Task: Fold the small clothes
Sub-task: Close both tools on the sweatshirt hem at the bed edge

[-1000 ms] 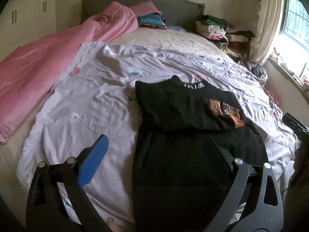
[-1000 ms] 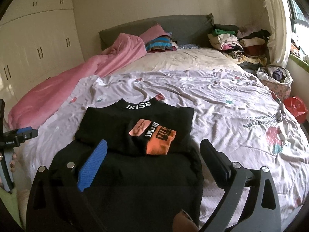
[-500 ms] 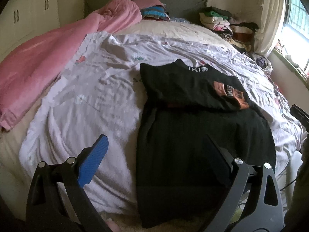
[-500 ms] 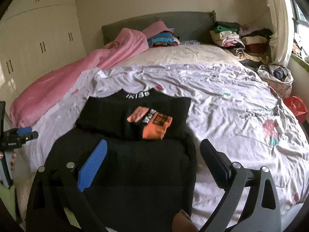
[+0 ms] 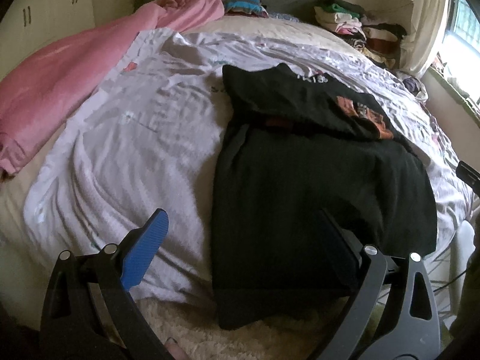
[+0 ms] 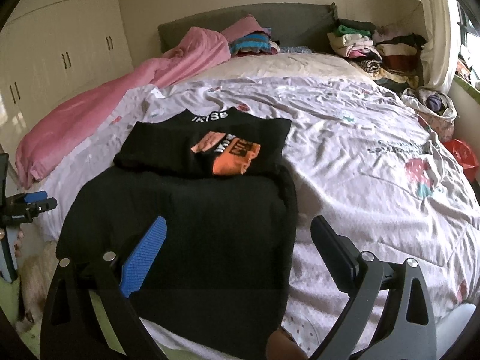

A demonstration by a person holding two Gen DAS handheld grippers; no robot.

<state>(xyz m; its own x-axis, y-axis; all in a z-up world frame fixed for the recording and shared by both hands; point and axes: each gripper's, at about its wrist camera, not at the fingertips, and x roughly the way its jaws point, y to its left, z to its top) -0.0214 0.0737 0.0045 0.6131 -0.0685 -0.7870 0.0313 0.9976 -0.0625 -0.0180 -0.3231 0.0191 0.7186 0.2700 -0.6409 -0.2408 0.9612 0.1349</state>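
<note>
Right wrist: right gripper (image 6: 237,234) wide open, empty, seemingly above black garment (image 6: 192,225).

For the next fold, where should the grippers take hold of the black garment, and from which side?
Take the black garment at the two corners of its near hem, which hangs over the bed edge towards the person. Come from the foot of the bed: left gripper at the left corner, right gripper at the right. Both are open and empty. The hanging edge is probably easier to pinch than the flat part.

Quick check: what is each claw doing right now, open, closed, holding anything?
Left claw: open, empty, above the black garment.
Right claw: open, empty.
</note>
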